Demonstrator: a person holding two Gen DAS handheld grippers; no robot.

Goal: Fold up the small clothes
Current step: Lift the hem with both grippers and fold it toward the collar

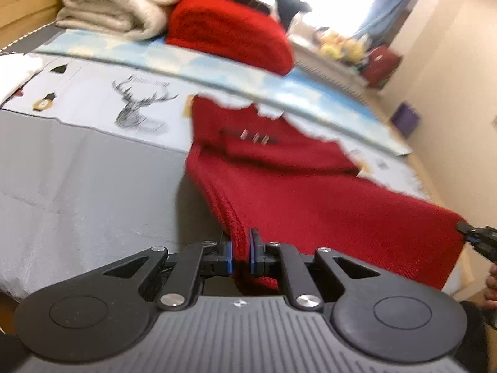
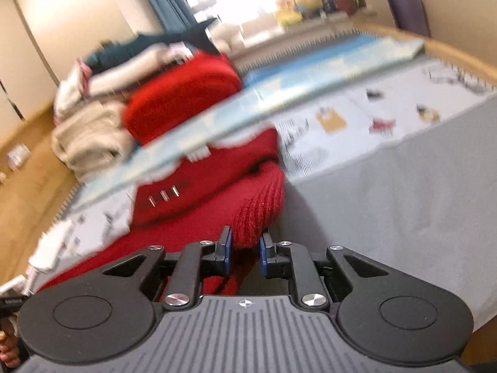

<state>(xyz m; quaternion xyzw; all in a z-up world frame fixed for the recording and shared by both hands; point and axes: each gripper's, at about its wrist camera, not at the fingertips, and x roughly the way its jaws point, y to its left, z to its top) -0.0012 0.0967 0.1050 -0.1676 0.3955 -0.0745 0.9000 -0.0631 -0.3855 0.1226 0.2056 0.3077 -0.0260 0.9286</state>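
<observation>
A red knitted garment (image 1: 310,186) lies partly on the bed, with a small dark label bearing three pale bars (image 1: 257,138) near its top. My left gripper (image 1: 241,250) is shut on its ribbed hem, which hangs lifted off the grey sheet. My right gripper (image 2: 245,248) is shut on a thick ribbed bunch of the same red garment (image 2: 217,192). The right gripper (image 1: 476,239) shows at the right edge of the left wrist view, holding the far corner of the hem. Both views are blurred.
A grey sheet (image 1: 77,192) and a pale printed cloth with a deer drawing (image 1: 139,105) cover the bed. At the back stand a folded red knit (image 1: 230,31), cream blankets (image 1: 115,3) and a light blue mat (image 1: 279,84). A wooden bed rail (image 2: 450,46) curves behind.
</observation>
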